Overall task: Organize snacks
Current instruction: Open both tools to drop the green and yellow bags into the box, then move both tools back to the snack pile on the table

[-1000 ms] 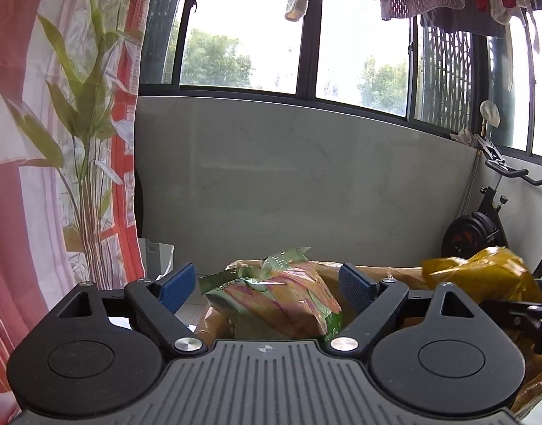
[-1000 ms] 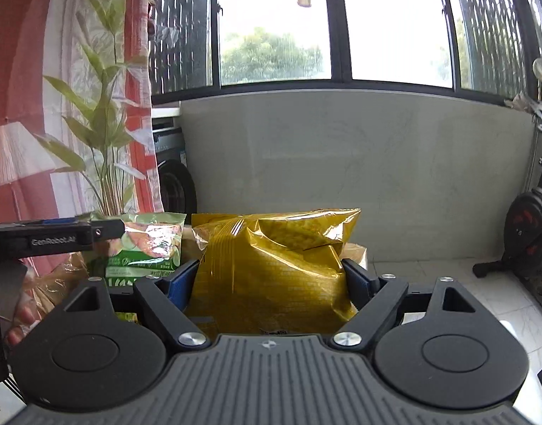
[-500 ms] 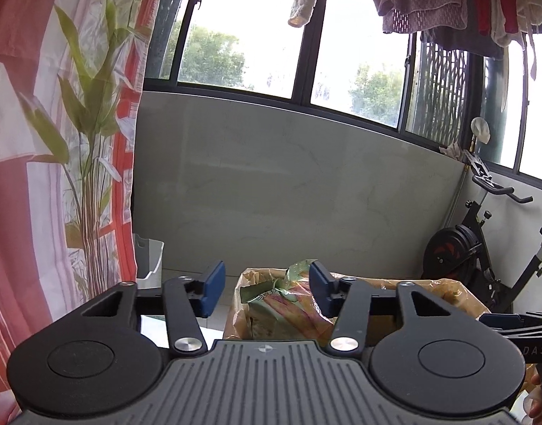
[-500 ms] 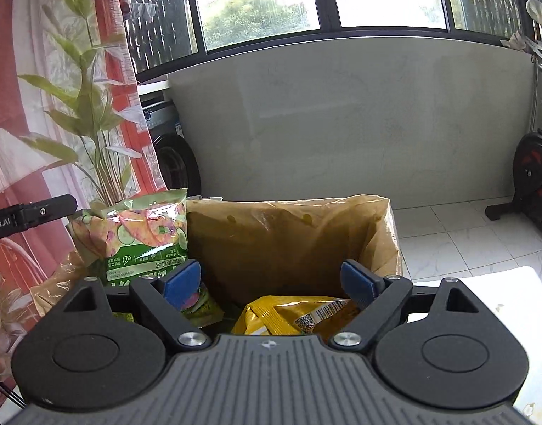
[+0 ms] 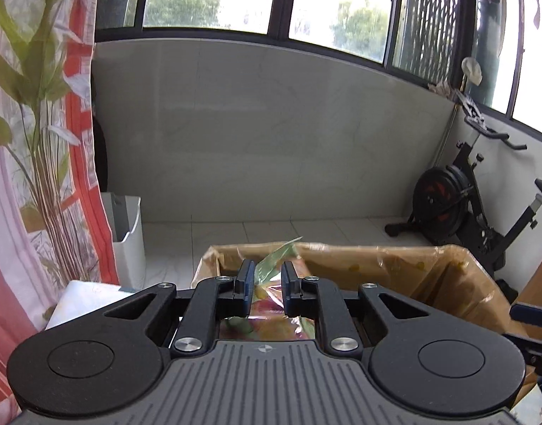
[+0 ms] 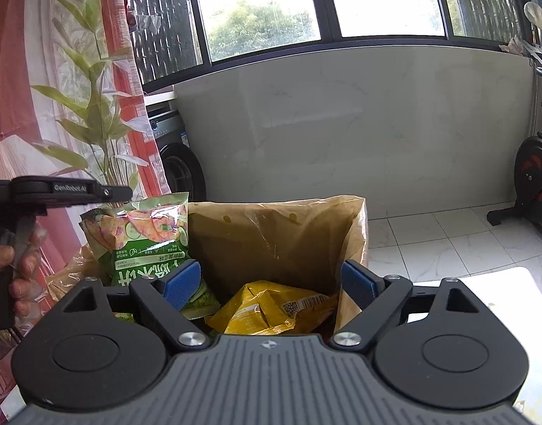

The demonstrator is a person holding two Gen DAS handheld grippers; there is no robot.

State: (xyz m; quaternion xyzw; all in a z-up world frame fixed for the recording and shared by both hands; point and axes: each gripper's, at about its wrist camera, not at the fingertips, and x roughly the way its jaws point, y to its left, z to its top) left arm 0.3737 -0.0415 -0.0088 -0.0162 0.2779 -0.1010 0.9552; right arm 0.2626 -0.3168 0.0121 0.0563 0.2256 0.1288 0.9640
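Observation:
A green snack bag [image 6: 147, 241] printed with chips and cucumber slices stands upright at the left end of a cardboard box [image 6: 271, 212] lined with brownish film. My left gripper [image 5: 265, 279] is shut on the bag's crinkled top edge [image 5: 271, 265]; in the right wrist view this left gripper [image 6: 125, 191] shows from the side above the bag, with a hand on its handle. A yellow snack bag [image 6: 271, 308] lies flat inside the box. Just above it my right gripper [image 6: 271, 281] stands open, and nothing is between its blue pads [image 6: 182, 279].
A white bin [image 5: 129, 233] stands by the red-and-white curtain [image 5: 40, 177] on the left. An exercise bike [image 5: 458, 205] is at the right wall. A washing machine [image 6: 175, 163] sits behind the curtain. A white tabletop corner [image 6: 501, 290] shows beside the box.
My left jaws went from wide apart to shut on the green bag's top. My right gripper let go of the yellow bag, which now lies in the box.

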